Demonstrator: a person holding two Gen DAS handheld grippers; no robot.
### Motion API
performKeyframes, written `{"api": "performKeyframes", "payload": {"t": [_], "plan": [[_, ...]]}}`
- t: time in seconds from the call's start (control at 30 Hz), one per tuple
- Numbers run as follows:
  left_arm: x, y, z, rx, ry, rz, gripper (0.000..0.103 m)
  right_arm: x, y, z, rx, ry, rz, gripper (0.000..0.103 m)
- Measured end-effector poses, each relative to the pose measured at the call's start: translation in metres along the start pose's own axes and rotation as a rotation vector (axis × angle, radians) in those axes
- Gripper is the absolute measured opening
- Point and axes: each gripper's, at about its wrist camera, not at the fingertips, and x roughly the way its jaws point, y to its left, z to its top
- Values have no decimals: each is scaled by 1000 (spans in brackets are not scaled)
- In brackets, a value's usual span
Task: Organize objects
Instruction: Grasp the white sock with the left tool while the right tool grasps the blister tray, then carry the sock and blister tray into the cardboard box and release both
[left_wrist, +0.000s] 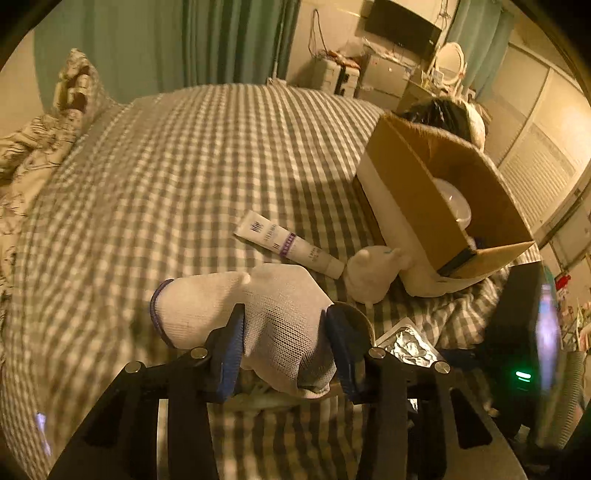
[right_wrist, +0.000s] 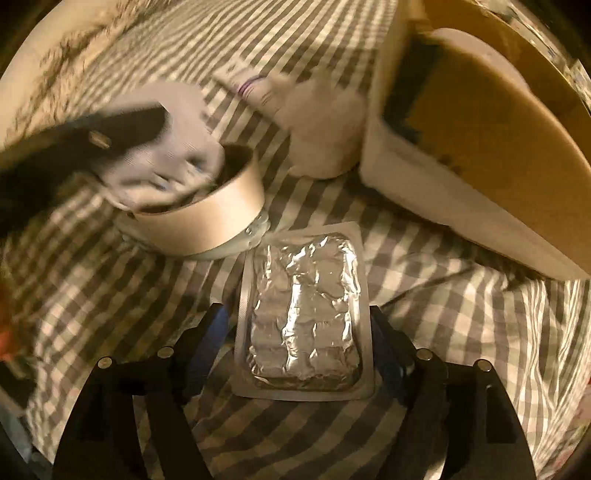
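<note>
My left gripper (left_wrist: 286, 332) is shut on a white sock (left_wrist: 258, 306) with a purple cuff and holds it over a round tan tape roll (right_wrist: 207, 218). In the right wrist view the sock (right_wrist: 173, 147) hangs into the roll, blurred. My right gripper (right_wrist: 299, 328) is open, its fingers either side of a silver foil blister pack (right_wrist: 303, 317) lying on the checked bedspread (left_wrist: 184, 166). A white tube (left_wrist: 288, 245) and a small white plush (left_wrist: 373, 273) lie beside the cardboard box (left_wrist: 443, 206).
The open cardboard box (right_wrist: 480, 140) lies tilted on the bed at the right, with a clear round item (left_wrist: 452, 201) inside. Pillows and crumpled bedding (left_wrist: 33, 147) sit at the far left. Furniture and a TV (left_wrist: 402, 27) stand beyond the bed.
</note>
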Motion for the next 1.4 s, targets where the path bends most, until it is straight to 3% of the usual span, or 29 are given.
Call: {"api": "performKeyframes", "payload": {"t": [0.17,0.4,0.8,1.13,1.3,1.33,1.4], "plan": [[-33,13,-9,-6,-29,14,44,-5,-1,-4,9,-25,-22,68],[-71,22,-33,-4,-49,36,44,-41,-4,-21,35,-156,-53,68],[-99,-16,-53,63,-87,-6,44,-138,13,-62,8,-381,-13,68],[-118,-56,-5,113,-147,-70,44,-230,-12,-65,7,-584,-30,68],[-121,-87,36,149,-190,-89,44,-257,-49,-50,43,-641,-75,68],[-120,-93,44,192,-179,-131,44,-261,-57,-45,51,-648,-83,68],[-117,-108,62,207,-194,-142,44,-270,-75,-36,69,-665,-98,68]]}}
